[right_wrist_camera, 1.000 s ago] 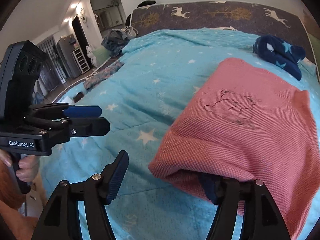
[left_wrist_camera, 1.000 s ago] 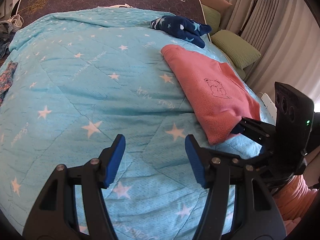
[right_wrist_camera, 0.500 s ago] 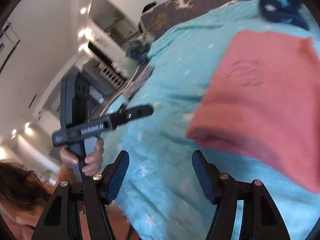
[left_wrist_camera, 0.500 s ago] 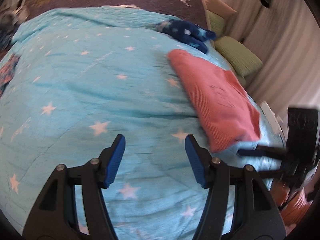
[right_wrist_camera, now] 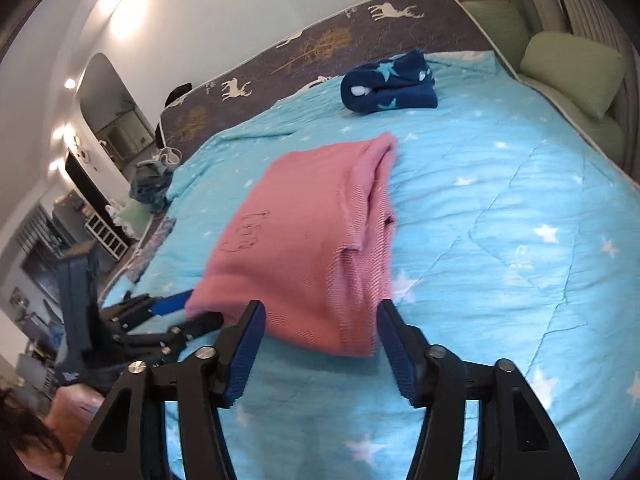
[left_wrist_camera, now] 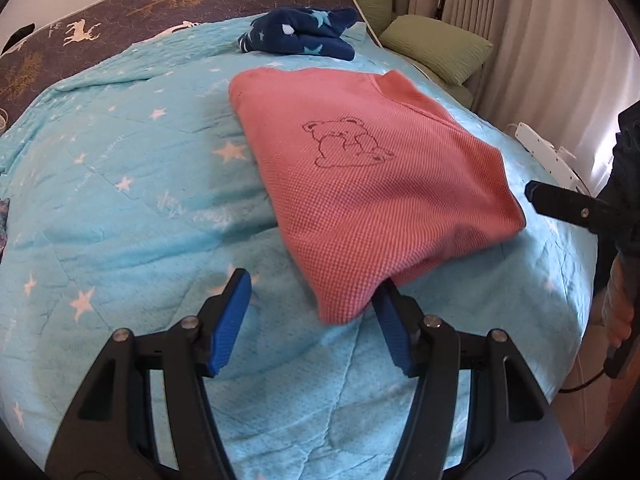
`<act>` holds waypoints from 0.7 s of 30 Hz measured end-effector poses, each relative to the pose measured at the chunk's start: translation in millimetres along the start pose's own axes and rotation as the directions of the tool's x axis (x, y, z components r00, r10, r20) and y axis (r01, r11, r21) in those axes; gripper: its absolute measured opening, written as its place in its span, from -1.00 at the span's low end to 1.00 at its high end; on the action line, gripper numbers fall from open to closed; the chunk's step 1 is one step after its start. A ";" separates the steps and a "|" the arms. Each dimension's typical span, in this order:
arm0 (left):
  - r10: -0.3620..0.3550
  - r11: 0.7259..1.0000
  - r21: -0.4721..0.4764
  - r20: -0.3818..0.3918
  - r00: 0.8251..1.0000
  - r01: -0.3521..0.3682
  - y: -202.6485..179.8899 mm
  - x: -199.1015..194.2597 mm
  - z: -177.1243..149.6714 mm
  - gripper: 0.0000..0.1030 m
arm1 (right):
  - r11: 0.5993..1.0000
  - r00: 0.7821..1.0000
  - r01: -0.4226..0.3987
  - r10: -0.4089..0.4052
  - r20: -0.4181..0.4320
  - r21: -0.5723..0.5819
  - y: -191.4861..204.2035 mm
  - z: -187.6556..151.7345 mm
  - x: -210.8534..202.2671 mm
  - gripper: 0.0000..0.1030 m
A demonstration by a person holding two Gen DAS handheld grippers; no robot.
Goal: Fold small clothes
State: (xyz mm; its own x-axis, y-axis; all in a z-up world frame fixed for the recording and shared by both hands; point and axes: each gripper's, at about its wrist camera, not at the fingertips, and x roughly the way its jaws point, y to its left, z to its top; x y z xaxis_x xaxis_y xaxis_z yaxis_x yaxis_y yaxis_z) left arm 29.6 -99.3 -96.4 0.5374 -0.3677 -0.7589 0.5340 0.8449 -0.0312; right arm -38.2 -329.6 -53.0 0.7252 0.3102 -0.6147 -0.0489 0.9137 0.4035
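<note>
On the near half of the turquoise star-printed quilt (left_wrist_camera: 132, 216) lies the folded pink waffle-knit top (left_wrist_camera: 360, 184), its bear outline facing up.

The left wrist view shows that drawing sharply and the top's flat upper face. The right wrist view instead shows the top's (right_wrist_camera: 304, 248) side, where the stacked layers and a dark slot between them are seen; there the bear is only a faint smear.

The left gripper (left_wrist_camera: 314, 322) points down at the top's nearest corner with its jaws spread. The corner reaches into the gap and covers the tip of the right-hand blue pad, but whether that pad touches it cannot be told, and the other pad stands clear of it.

The right gripper (right_wrist_camera: 320, 344) comes at the top's near end with that end between its jaws. They have just been closing, though both pads still seem to stand just off the knit.

Each view catches the other gripper only partly. The right one (left_wrist_camera: 560, 204) is cut off at the frame's edge, with part of a hand (left_wrist_camera: 618, 312) below it. The left one (right_wrist_camera: 168, 320) is blurred, its tips half hidden behind the pink knit.

Farther up the bed sits a rolled navy fleece garment with pale stars (left_wrist_camera: 298, 36). Beyond it are the dark deer-printed headboard (left_wrist_camera: 120, 16) and green pillows (left_wrist_camera: 436, 46).
</note>
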 end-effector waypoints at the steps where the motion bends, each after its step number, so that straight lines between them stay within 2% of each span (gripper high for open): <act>1: 0.002 1.000 0.001 -0.005 1.000 -0.002 0.4 0.4 0.1 0.22 | 1.000 1.000 -0.005 0.005 -0.001 -0.008 -1.8 2.2 -0.8 -0.08; 2: 0.005 1.000 0.005 -0.009 1.000 -0.005 -0.4 1.0 -0.5 0.23 | 1.000 1.000 -0.012 0.012 0.000 -0.022 -1.2 2.0 1.1 -0.19; 4: 0.014 1.000 0.005 -0.011 1.000 -0.014 -0.4 0.8 -1.7 0.23 | 0.998 1.000 -0.007 0.007 0.003 -0.057 5.2 6.6 10.0 -0.23; 6: 0.021 1.000 -0.004 -0.007 1.000 -0.022 -1.1 -0.8 -4.1 0.23 | 0.996 0.999 0.048 -0.048 0.001 -0.069 10.2 11.5 22.9 -0.24; 7: 0.037 0.999 -0.004 -0.003 0.999 -0.037 -0.5 -0.9 -4.8 0.19 | 0.995 0.997 0.075 -0.076 -0.006 -0.060 10.9 13.3 28.8 -0.43; 8: 0.056 0.998 -0.002 -0.003 0.998 -0.056 0.5 -0.3 -4.9 0.15 | 0.993 0.993 0.112 -0.113 -0.022 -0.046 8.4 15.9 35.7 -0.97; 9: 0.069 0.998 0.000 -0.006 0.998 -0.069 2.5 -0.7 -6.4 0.14 | 0.987 0.987 0.159 -0.160 -0.033 -0.018 2.0 18.8 41.6 -0.94; 12: 0.067 0.998 -0.007 -0.025 0.997 -0.067 10.3 -3.6 -14.2 0.14 | 0.986 0.992 0.126 -0.124 -0.025 0.108 -22.2 19.1 36.6 -0.95; 15: 0.070 0.998 -0.001 -0.037 0.997 -0.070 14.6 -7.9 -19.7 0.14 | 0.982 0.992 0.127 -0.125 -0.025 0.141 -33.3 13.9 28.2 -0.93; 16: 0.078 0.997 0.004 -0.039 0.996 -0.078 14.9 -8.5 -19.5 0.13 | 0.978 0.989 0.150 -0.148 -0.027 0.145 -36.7 12.3 25.0 -0.92; 17: 0.082 0.997 0.009 -0.040 0.996 -0.081 15.2 -10.4 -19.9 0.13 | 0.966 0.977 0.212 -0.209 -0.031 0.146 -39.4 11.7 21.5 -0.87; 18: 0.061 0.998 0.007 -0.046 0.997 -0.061 15.9 -13.9 -20.0 0.11 | 0.958 0.970 0.244 -0.243 -0.028 0.154 -44.0 10.7 16.6 -0.85; 19: 0.028 1.000 0.000 -0.049 0.998 -0.028 16.4 -17.7 -19.2 0.11 | 0.960 0.975 0.224 -0.223 -0.022 0.167 -46.7 10.1 12.1 -0.84; 21: -0.101 0.995 -0.027 -0.023 0.995 0.100 16.8 -32.3 -13.1 0.11 | 0.979 0.993 0.112 -0.115 0.009 0.171 -43.9 11.5 -0.1 -0.83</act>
State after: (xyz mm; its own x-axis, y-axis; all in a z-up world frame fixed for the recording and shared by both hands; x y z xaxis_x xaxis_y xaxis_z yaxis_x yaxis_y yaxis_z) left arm 12.7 -68.2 -80.9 0.4657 -0.4422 -0.7666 0.5674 0.8139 -0.1248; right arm -28.3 -372.7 -62.9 0.7324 0.2006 -0.6506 0.1506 0.8842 0.4422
